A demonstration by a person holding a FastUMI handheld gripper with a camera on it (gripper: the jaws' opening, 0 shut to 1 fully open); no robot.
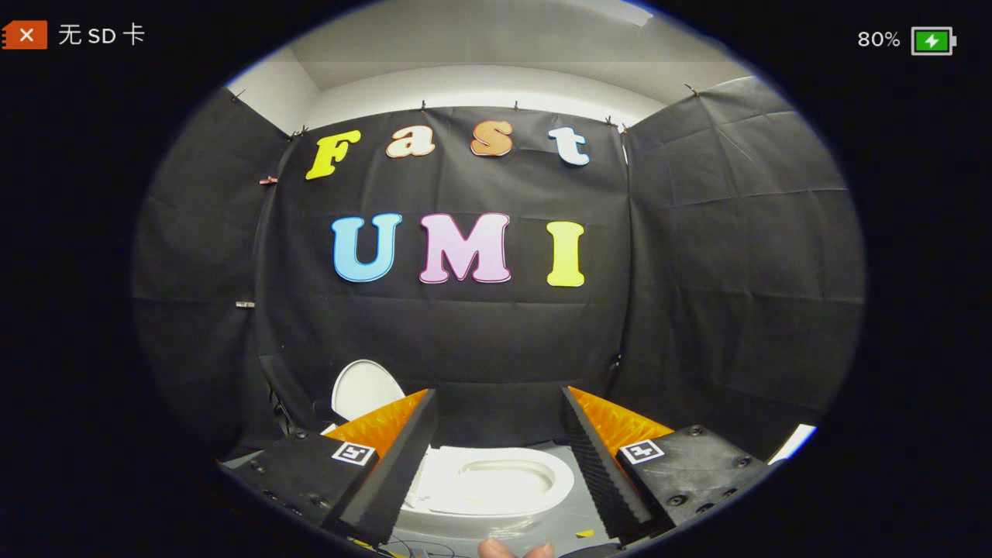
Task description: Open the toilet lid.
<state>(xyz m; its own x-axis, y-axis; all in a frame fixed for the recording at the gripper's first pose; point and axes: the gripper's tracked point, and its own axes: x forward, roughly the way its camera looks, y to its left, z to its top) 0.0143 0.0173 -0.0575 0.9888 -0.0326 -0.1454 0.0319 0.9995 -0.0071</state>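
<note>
Looking down past the gripper, I see the toilet sitting low on the grey floor, between the two fingers and a bit beyond them. Its lid is already up, a white oval leaning back near the black cloth wall, just behind the left finger. The seat ring is down and the bowl is open.

The fingers are wide apart and hold nothing. They touch nothing.

What could go wrong: I think the job looks done, so coming back in is the risk. If the gripper dips fwd, a finger could bump the lid and knock it down w/ a slam. It could also catch the seat and lift that by mistake. The lid stands near upright, so a small push may tip it. I can't tell if it rests on the wall or a tank.

Count: 1 toilet, 1 lid, 1 seat, 2 fingers, 2 square tags, one on each finger base. Bits of a person's fingertips peek in below; how many, I can't tell.
</note>
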